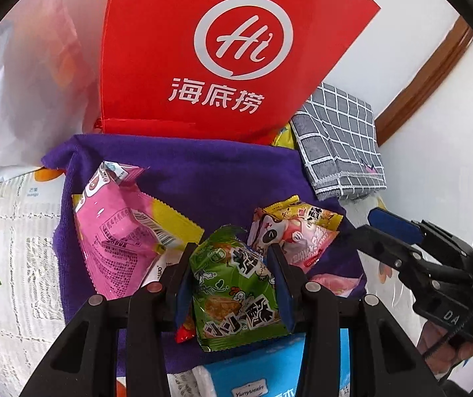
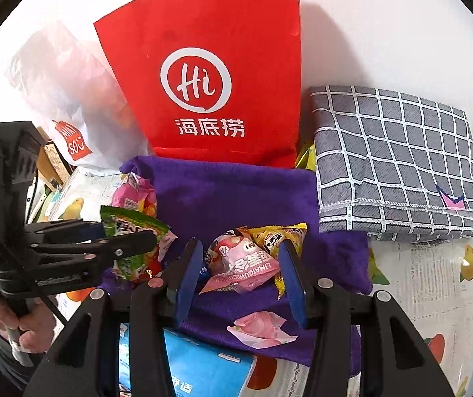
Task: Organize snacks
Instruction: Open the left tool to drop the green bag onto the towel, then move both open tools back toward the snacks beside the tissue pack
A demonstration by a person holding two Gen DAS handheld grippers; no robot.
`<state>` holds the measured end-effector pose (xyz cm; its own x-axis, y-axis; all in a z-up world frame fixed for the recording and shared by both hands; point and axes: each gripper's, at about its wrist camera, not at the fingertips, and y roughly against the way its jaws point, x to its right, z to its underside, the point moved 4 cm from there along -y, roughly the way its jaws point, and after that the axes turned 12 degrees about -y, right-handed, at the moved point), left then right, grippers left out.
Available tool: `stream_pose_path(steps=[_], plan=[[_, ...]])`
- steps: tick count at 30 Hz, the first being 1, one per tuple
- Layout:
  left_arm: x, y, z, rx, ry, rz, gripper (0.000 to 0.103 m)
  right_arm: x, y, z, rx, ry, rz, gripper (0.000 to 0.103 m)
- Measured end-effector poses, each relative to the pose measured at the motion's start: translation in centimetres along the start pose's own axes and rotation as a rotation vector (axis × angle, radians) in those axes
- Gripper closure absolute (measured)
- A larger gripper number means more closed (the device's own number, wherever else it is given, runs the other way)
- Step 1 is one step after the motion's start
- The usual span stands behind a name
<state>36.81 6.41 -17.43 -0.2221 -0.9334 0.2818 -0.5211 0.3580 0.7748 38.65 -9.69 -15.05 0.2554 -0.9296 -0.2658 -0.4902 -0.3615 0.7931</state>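
Behind the purple towel [image 2: 236, 192] stood the red paper bag [image 2: 216, 66], the biggest thing in both views, with a white plastic bag [image 2: 67, 99] beside it. My right camera showed the grey checked cloth [image 2: 395, 162] whole at the towel's far right corner; my left camera caught only part of it. On the towel's left side lay a pink snack packet [image 1: 120, 228], plain in my left view, mostly hidden in my right. My left gripper [image 1: 233, 284] had its fingers pinched on a green snack packet [image 1: 233, 284] over the towel's near edge; the right view showed that grip from the side. My right gripper [image 2: 239, 271] had its fingers spread either side of a pink-and-yellow snack packet [image 2: 246, 261] lying near the towel's middle; I could not tell whether the pads touched it. Only my right view showed a small pink wrapper [image 2: 259, 329] on the towel's near part, just below those fingers.
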Motion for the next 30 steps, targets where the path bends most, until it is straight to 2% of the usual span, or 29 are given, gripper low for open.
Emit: stream_pose_path(steps=[4, 7, 9, 11, 19, 22, 30], plan=[[-0.1, -0.3, 0.0, 0.001, 0.003, -0.048, 0.061, -0.1, -0.1, 0.1, -0.005, -0.002, 0.001, 0.056], [-0.3, -0.3, -0.1, 0.006, 0.026, -0.037, 0.048, -0.2, -0.1, 0.2, -0.007, 0.003, 0.000, 0.056], [-0.3, -0.1, -0.2, 0.014, 0.027, -0.041, 0.035, -0.4, -0.1, 0.2, -0.006, 0.007, -0.001, 0.056], [-0.4, 0.1, -0.4, 0.014, 0.027, -0.041, 0.029, -0.4, 0.0, 0.2, -0.004, 0.008, -0.002, 0.055], [-0.3, 1.6, -0.7, 0.028, 0.027, -0.035, 0.027, -0.9, 1.9, 0.3, 0.033, -0.011, -0.010, 0.055], [0.1, 2.6, -0.8, 0.040, 0.000, -0.060, 0.027, -0.9, 2.8, 0.7, 0.057, -0.021, -0.011, 0.051], [2.3, 5.6, -0.9, 0.054, -0.092, -0.067, 0.027, -1.0, 4.6, 3.3, 0.054, -0.049, 0.029, 0.051]])
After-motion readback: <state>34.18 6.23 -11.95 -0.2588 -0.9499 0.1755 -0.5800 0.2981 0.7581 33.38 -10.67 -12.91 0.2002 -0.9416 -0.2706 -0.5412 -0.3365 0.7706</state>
